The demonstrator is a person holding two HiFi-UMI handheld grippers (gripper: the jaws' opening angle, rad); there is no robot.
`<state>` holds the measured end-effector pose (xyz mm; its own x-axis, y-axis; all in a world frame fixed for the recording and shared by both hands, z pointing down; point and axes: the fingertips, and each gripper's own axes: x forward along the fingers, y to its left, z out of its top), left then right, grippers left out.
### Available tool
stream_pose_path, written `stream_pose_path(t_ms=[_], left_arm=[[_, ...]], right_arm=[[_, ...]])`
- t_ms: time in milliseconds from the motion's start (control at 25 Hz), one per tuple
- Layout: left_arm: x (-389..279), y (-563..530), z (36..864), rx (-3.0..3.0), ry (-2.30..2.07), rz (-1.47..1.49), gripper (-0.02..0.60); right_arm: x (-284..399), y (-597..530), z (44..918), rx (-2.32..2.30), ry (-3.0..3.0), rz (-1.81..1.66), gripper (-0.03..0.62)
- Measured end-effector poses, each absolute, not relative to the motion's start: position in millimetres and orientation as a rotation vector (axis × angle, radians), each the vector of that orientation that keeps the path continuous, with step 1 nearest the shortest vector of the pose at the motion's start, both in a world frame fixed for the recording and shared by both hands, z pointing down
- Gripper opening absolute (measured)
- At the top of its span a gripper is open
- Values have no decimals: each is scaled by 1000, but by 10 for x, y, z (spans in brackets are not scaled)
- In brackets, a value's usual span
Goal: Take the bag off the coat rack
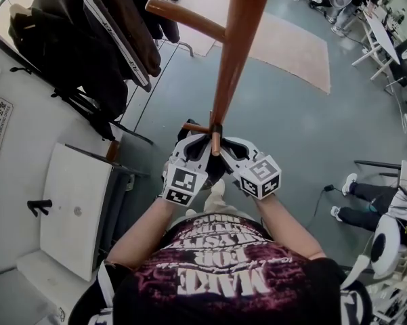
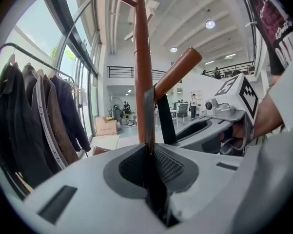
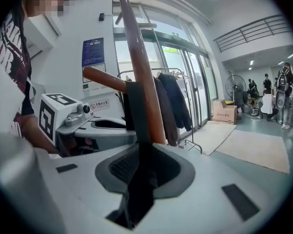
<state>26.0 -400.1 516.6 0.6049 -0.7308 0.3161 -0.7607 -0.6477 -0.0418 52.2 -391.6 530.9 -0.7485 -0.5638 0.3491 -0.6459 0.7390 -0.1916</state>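
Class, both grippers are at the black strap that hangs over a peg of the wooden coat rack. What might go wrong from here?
1. The strap hangs over an upward-slanting peg; pulling down or sideways instead of lifting could snag it and tip the coat rack.
2. The left gripper and right gripper hold only thin strap, close together, so it may slip through the jaws, or the grippers may bump.

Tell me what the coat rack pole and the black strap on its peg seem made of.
Coat rack pole: likely wood, reddish-brown, with a smooth glossy varnish judging by its sheen. Black strap: probably woven fabric webbing, matte and flat, no shine.
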Motion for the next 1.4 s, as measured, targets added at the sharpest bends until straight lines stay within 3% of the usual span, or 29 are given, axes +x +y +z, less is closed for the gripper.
stream_pose_path(t_ms=[280,720,1400], left_arm=[[209,-4028,5159,2677,-1248,355,21],[127,-3929,5063,2655,-1211,416,10],[27,-3539,4276,2756,-1205,297,9]], right_arm=[[526,-3957,5293,942,-2683,425,13],[599,-3896,5203,972,-2679,528,8],[556,-3491,4458,987,-2763,377,9]])
